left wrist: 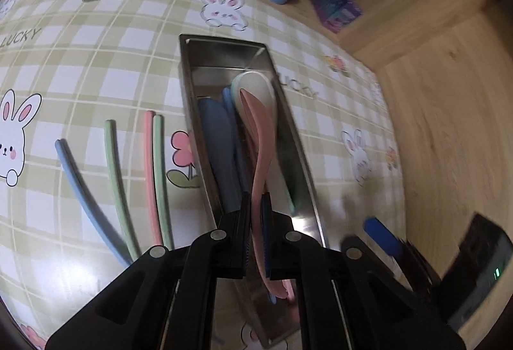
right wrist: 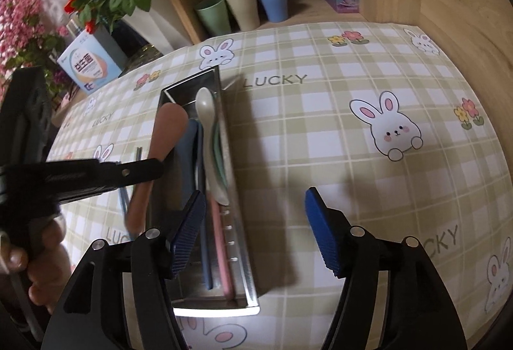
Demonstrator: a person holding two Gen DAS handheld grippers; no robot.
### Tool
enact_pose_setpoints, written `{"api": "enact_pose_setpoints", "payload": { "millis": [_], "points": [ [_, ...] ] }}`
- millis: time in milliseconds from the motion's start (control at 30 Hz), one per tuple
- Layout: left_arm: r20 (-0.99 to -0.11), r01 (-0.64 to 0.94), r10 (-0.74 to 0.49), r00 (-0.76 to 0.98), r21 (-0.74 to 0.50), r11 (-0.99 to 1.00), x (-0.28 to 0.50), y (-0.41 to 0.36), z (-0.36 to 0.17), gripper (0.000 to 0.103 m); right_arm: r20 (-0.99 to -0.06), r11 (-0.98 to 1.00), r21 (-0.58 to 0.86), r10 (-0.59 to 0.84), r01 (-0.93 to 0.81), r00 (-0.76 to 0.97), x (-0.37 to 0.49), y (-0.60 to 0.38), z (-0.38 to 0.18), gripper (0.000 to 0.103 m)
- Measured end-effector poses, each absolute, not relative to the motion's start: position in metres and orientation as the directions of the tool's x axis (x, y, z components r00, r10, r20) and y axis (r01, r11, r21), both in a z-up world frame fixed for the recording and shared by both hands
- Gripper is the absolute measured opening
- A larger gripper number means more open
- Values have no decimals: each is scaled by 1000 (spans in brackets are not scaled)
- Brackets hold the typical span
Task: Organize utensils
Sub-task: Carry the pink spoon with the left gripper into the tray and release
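Left gripper (left wrist: 256, 221), lower centre of the left wrist view, is clenched on the handle of a pink plastic spoon (left wrist: 260, 154); the spoon's bowl points up-frame over the long rectangular stainless steel tray (left wrist: 224, 53). In the tray: a cream-white plastic spoon (left wrist: 256, 84), a dark blue flat utensil (left wrist: 214, 138), and a green piece against the right wall, type unclear. Left of the tray on the green-and-white checked bunny tablecloth (left wrist: 96, 61) lie four chopsticks side by side: blue chopstick (left wrist: 80, 186), green chopstick (left wrist: 113, 164), pink chopstick (left wrist: 149, 170), second green chopstick (left wrist: 159, 170), the last two touching.

Right gripper (right wrist: 255, 228), bottom of the right wrist view, is released, blue pads spread wide, nothing between them; the left pad overlaps the tray's near end, the right pad is over bare cloth. In this view the tray also holds a pink handle (right wrist: 221, 241) and a blue handle (right wrist: 205, 247) along its right side. At far left a person's hand (right wrist: 38, 257) holds the left gripper, the pink spoon beside the tray's left wall. Pastel cups (right wrist: 243, 10) stand on the wooden shelf at upper centre.
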State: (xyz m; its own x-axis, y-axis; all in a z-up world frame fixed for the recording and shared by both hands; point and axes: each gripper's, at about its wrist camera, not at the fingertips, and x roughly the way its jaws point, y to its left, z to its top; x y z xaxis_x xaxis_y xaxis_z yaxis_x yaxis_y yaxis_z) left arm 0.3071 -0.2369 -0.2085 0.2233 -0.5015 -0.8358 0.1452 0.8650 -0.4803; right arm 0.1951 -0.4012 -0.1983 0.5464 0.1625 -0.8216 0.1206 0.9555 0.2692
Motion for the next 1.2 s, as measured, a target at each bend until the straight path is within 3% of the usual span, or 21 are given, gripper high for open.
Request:
{"api": "enact_pose_setpoints", "payload": {
  "millis": [367, 500, 633, 1200],
  "points": [
    [-880, 112, -405, 248, -389, 914, 326, -249, -217, 6, -818, 945, 293, 169, 146, 550, 196, -412, -203, 63],
    [-880, 123, -412, 238, -393, 911, 326, -247, -218, 8, -818, 943, 296, 169, 151, 550, 195, -412, -202, 63],
    [-869, 146, -439, 230, -415, 898, 320, -241, -212, 20, -818, 942, 296, 166, 156, 550, 193, -410, -200, 63],
    [-813, 268, -488, 319, -416, 869, 286, -179, -168, 21, -823, 954, 275, 170, 117, 542, 192, -361, -189, 63]
  ]
}}
